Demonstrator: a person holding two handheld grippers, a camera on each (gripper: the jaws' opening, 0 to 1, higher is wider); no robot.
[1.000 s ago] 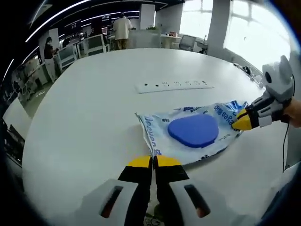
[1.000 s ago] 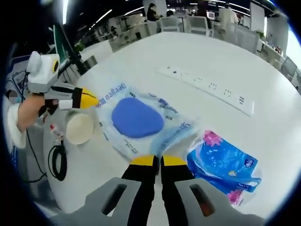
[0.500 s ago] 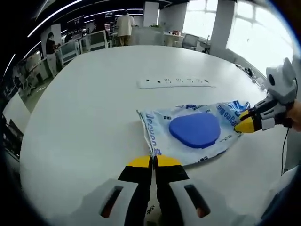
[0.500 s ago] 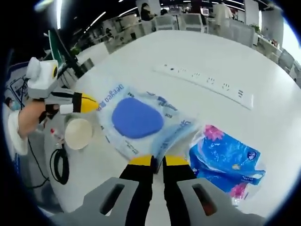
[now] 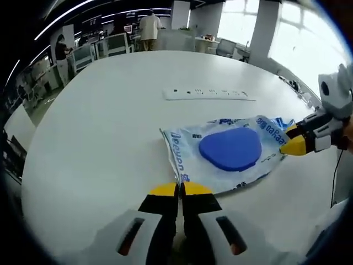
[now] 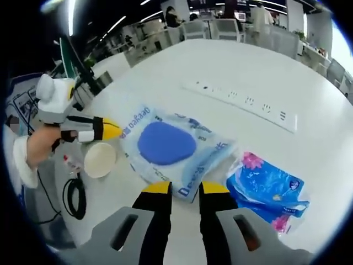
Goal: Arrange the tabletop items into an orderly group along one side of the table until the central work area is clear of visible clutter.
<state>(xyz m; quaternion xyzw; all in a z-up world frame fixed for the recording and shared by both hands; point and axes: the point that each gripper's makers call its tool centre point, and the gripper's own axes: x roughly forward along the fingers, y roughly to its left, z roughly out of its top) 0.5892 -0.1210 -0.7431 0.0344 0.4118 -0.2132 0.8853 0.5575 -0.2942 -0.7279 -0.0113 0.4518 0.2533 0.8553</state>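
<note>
White round table [image 5: 94,143] carries everything. Wet-wipe pack [image 5: 223,153], clear-blue wrapper with a blue oval lid, lies flat near the table edge, roughly between the two grippers. White power strip [image 5: 209,94] lies well beyond it toward the table middle. Blue tissue packet [image 6: 267,190] sits just beside the wipe pack, on its side away from the left gripper. Paper cup [image 6: 99,160], upright, stands near the pack's other end, with a black cable [image 6: 73,193] close by at the edge.

Left gripper [image 5: 179,190]: jaws pressed together, tips at the pack's edge; cannot tell whether any film is pinched. In the right gripper view it is held level in a hand [image 6: 41,146], tips touching the pack's end.

Right gripper [image 6: 185,189]: jaws parted, the pack's corner just ahead of the gap, nothing clamped.
</note>
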